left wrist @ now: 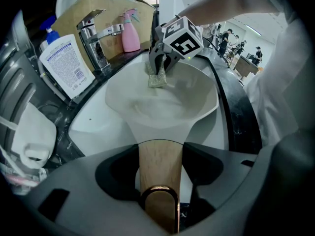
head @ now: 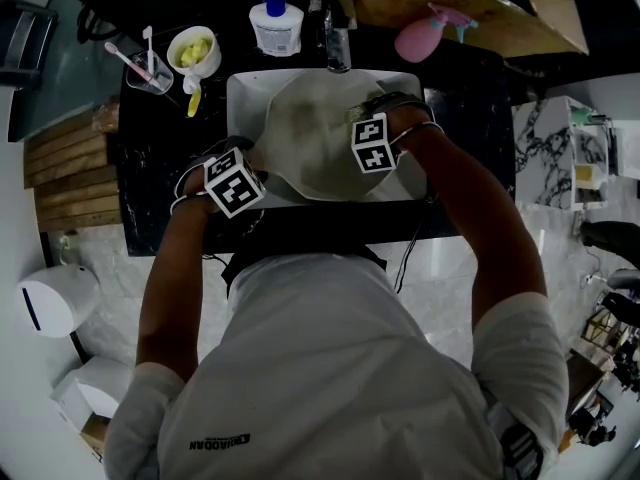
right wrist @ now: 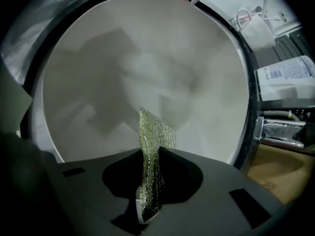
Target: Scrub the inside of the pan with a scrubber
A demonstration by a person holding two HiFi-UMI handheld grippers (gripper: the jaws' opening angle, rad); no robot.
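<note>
Much bare pan (right wrist: pixel 123 73) around scrubber (right wrist: pixel 156 132)

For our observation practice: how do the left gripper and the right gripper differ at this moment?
The left gripper grips the wooden handle outside the pan; the right gripper grips a green mesh scrubber inside it. The left gripper's load is rigid, the right gripper's soft and folded. Both are shut.

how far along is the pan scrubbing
Set up: the left gripper is shut on the wooden handle of the pan, over the sink, the right gripper shut on the scrubber. In hand: the scrubber is inside the pan. Left: how much is scrubbed can't be told.
</note>
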